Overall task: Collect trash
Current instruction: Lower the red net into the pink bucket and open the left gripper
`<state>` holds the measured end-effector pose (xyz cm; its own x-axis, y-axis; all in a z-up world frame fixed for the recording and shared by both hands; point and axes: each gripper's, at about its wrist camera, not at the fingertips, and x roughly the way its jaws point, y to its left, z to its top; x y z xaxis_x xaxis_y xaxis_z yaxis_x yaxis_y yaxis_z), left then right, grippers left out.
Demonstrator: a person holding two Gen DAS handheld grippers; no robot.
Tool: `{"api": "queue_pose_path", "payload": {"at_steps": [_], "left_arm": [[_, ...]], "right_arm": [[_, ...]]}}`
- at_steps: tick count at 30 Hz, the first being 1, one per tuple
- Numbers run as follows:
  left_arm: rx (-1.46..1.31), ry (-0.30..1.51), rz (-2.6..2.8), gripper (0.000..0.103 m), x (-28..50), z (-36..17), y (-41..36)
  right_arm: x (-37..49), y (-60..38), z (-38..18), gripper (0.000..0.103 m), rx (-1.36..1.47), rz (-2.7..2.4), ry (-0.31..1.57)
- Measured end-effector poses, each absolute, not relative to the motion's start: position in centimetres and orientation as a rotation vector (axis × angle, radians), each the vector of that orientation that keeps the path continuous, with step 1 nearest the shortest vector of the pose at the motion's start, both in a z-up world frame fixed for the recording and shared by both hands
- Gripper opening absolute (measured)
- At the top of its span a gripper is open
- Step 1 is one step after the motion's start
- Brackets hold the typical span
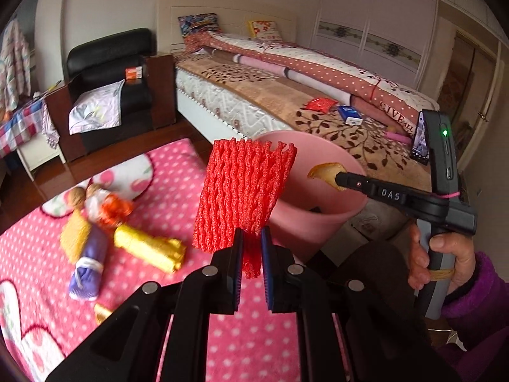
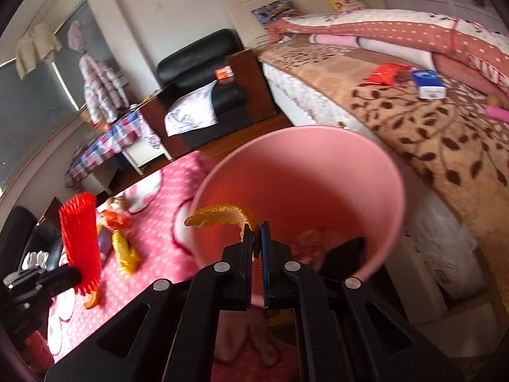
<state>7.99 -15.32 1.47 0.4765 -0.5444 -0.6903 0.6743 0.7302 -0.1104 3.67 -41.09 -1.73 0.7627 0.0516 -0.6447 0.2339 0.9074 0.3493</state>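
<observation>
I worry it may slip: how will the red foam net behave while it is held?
The red foam net likely is light and springy: it stands up from the left gripper without drooping. Its open mesh probably squashes easily, so the grip at one end looks secure.

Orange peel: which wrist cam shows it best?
Right wrist. The orange peel curls out of the right claw, large and near the centre, against the pink bin. The left wrist view shows the peel smaller, off to the side, at the tip of the right claw over the bin's rim.
</observation>
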Motion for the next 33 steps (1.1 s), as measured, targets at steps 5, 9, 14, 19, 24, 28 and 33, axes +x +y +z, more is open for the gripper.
{"api": "queue_pose_path", "payload": {"at_steps": [5,9,14,19,24,28,33], "left_arm": [[0.204,0.777,-0.798,0.01,8.1,1.7,-18.5],[0.224,0.783,-0.829,0.01,8.5,1.6,-21.1],[0.225,0.817,-0.846,0.01,9.5,1.0,-23.8],[0.224,0.847,-0.855,0.01,10.3,0.3,-25.7],[0.21,0.876,-0.845,0.012,11.2,-0.4,-26.9],[0.205,0.872,-0.832,0.014,11.4,-0.5,-27.0],[0.194,0.871,-0.823,0.03,11.5,-0.5,-26.7]], "right_arm": [[3.1,-42.4,-2.4,0.005,0.442,-0.127,0.704],[2.8,-43.0,-2.6,0.005,0.452,-0.135,0.701],[2.8,-43.8,-3.0,0.005,0.469,-0.133,0.701],[2.7,-44.4,-3.3,0.005,0.476,-0.131,0.705],[2.8,-45.0,-3.6,0.005,0.501,-0.123,0.723],[2.9,-45.2,-3.7,0.006,0.513,-0.116,0.727],[2.9,-45.2,-3.8,0.006,0.521,-0.113,0.728]]}}
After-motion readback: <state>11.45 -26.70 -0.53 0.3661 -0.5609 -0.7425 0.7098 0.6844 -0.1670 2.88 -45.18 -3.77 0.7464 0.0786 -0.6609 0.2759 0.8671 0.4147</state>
